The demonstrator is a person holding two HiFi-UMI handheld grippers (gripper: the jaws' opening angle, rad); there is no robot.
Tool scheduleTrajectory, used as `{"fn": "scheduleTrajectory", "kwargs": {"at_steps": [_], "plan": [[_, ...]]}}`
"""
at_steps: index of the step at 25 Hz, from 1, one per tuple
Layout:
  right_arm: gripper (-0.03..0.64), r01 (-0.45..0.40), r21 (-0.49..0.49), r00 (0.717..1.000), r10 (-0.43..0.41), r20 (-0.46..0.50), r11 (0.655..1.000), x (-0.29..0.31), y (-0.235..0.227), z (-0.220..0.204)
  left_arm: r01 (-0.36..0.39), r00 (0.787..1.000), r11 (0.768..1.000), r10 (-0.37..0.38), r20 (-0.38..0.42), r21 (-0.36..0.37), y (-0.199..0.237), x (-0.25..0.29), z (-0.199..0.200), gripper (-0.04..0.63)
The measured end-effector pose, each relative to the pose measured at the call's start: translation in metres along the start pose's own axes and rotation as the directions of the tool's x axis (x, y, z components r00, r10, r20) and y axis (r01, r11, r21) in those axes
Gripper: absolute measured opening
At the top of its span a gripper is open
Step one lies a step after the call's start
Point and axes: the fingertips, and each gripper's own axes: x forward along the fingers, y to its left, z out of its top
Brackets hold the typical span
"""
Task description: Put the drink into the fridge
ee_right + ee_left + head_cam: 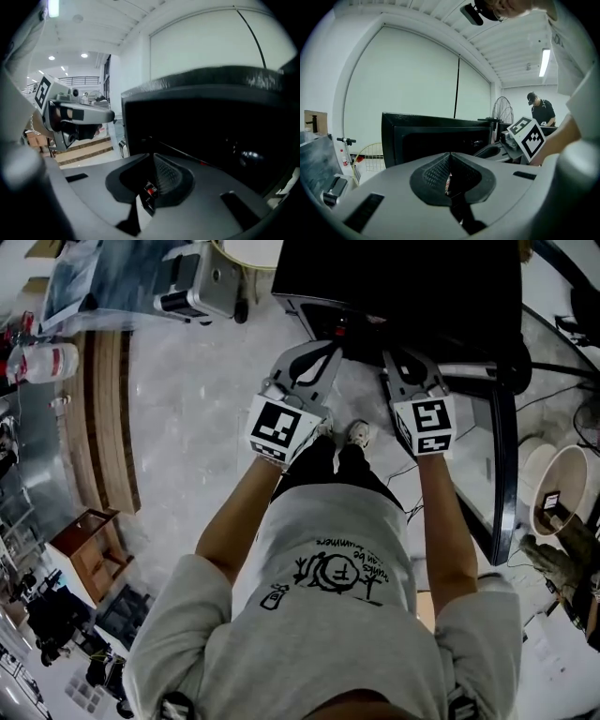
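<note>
The fridge [403, 287] is a black box straight ahead of me, dark at its front in the left gripper view [436, 136] and the right gripper view [211, 126]. My left gripper [330, 345] points at its near edge, jaws together and empty [450, 157]. Just to its right, my right gripper [392, 360] is likewise shut with nothing between its jaws [153, 159]. The two grippers are side by side and apart, each showing in the other's view. I see no drink at either gripper.
A white bottle with a red label [42, 360] stands on a metal surface at far left. Curved wooden steps [108, 418] run along the left. A dark frame [502, 474] and a beige bucket [562, 488] are at right. A person in black [541, 110] stands behind.
</note>
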Motion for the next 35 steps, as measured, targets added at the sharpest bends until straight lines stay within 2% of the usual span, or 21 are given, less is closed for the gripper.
{"fn": "scheduleTrajectory", "kwargs": {"at_steps": [8, 18, 26, 35], "plan": [[0.008, -0.025, 0.001, 0.996, 0.025, 0.089, 1.000, -0.042, 0.016, 0.056, 0.014, 0.999, 1.000, -0.013, 0.032, -0.008, -0.016, -0.019, 0.035, 0.021], [0.008, -0.059, -0.009, 0.985, 0.059, 0.161, 0.998, -0.082, 0.034, 0.108, 0.026, 0.996, 1.000, -0.025, 0.083, -0.013, -0.031, -0.038, 0.071, 0.021], [0.008, -0.065, -0.048, 0.977, 0.073, 0.201, 0.997, -0.115, 0.036, 0.138, 0.033, 0.993, 0.999, -0.031, 0.116, -0.021, -0.042, -0.055, 0.098, 0.021], [0.008, -0.057, -0.043, 0.963, 0.066, 0.260, 0.997, -0.145, 0.036, 0.170, 0.033, 0.987, 0.999, -0.034, 0.156, 0.010, -0.055, -0.077, 0.134, 0.021]]}}
